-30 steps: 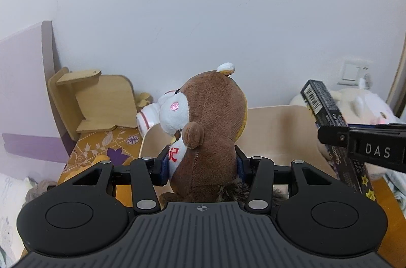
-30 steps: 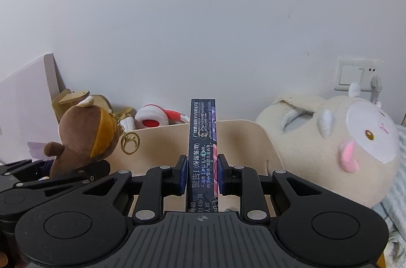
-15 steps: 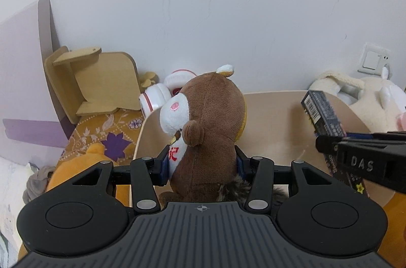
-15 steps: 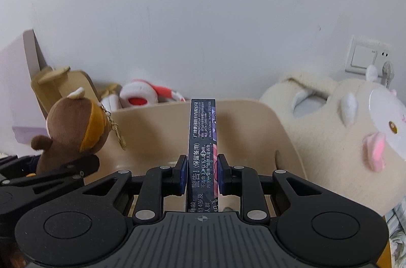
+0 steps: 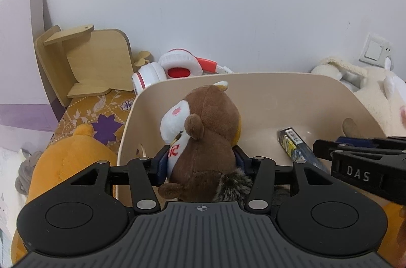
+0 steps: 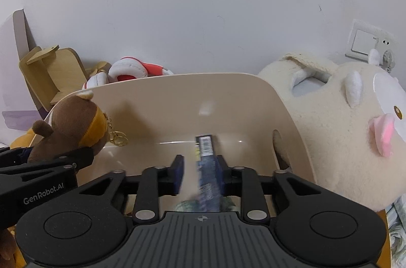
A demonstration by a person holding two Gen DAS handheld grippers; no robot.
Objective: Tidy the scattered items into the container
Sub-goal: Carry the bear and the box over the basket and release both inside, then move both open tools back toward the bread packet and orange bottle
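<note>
2 items over your beige bin (image 5: 256,80): left gripper (image 5: 201,162) pinches brown plush (image 5: 208,131) upright; right gripper (image 6: 199,172) spread, dark box (image 6: 206,161) lying lengthwise between.

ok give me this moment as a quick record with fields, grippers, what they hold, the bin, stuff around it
left gripper: shut on the brown plush toy, held over the bin
right gripper: open, dark box leaning by its right finger, blurred
bin: beige, open top, against the wall
behind bin: red and white headphones, wooden stand
right of bin: cream plush
left of bin: orange plush
</note>
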